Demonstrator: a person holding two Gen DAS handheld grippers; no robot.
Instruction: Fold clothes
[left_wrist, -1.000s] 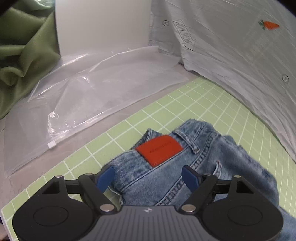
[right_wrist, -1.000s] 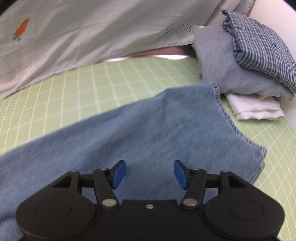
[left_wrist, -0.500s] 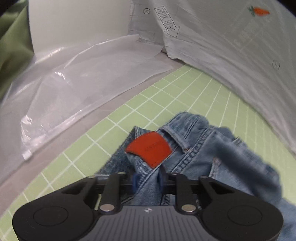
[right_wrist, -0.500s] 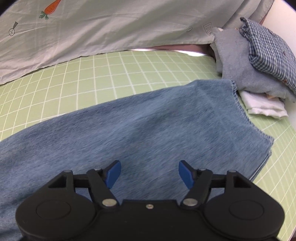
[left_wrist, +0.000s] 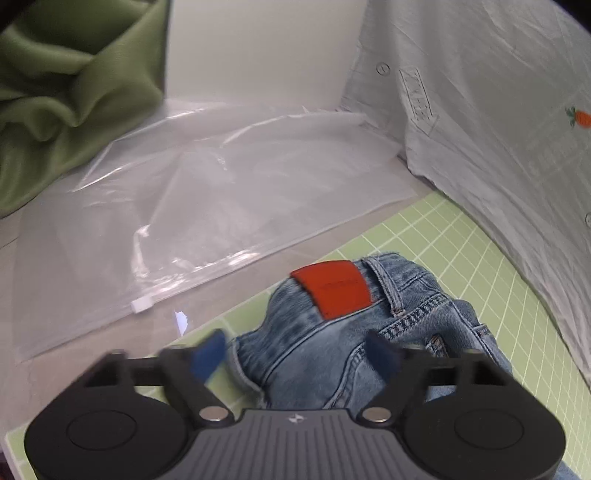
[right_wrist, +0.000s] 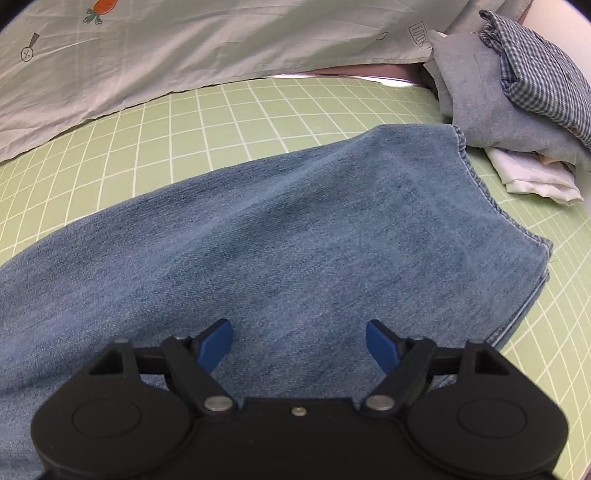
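Observation:
Blue jeans lie on a green grid mat (left_wrist: 461, 236). In the left wrist view the bunched waistband (left_wrist: 332, 332) with a red patch (left_wrist: 334, 288) lies at the mat's left edge. My left gripper (left_wrist: 295, 354) is open, its blue fingers either side of the denim below the patch. In the right wrist view the flat jeans leg (right_wrist: 295, 229) ends in a hem (right_wrist: 491, 199) at the right. My right gripper (right_wrist: 299, 343) is open and empty just above the leg.
A clear zip bag (left_wrist: 207, 199) lies left of the mat, green cloth (left_wrist: 55, 92) behind it. A pale carrot-print sheet (right_wrist: 184, 55) hangs along the back. A stack of folded clothes (right_wrist: 517, 92) sits right of the hem.
My left gripper was shut on the waistband half a second ago and is now open. The waistband has shifted left toward the mat's edge. My right gripper stayed open over the leg.

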